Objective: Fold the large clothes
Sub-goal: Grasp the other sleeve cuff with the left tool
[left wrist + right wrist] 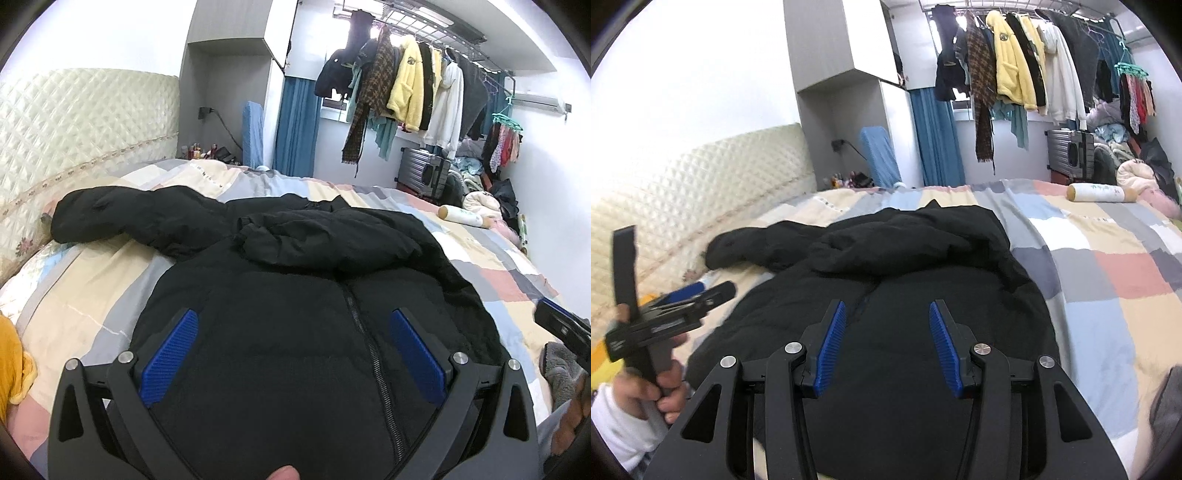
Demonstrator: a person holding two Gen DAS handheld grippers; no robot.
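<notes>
While the coat (314, 295) lies flat on the bed (92, 295), the left wrist view shows the left gripper (291, 321) above its zipped front. Its two blue pads (168, 358) stand far apart and pinch nothing. The coat is spread out, I think, so its parts can be folded in. One sleeve (122, 218) reaches out toward the headboard (74, 122). The other sleeve looks already laid across the chest, but black on black makes it hard to tell. The coat's bottom edge is cut off by the gripper. The right gripper (565, 328) peeks in at the right edge, mostly cut off.

From the right wrist view, the right gripper (888, 336) also hangs over the coat (886, 277), near the zip. Its pads (831, 347) are partly apart, with nothing between them. Both tools look free, so I think a new hold comes next, maybe on the long sleeve (750, 247). The left gripper (683, 306) is blurry at the left, held in a hand (661, 391), and its pads are hard to see there. Where the collar sits is hard to make out.
</notes>
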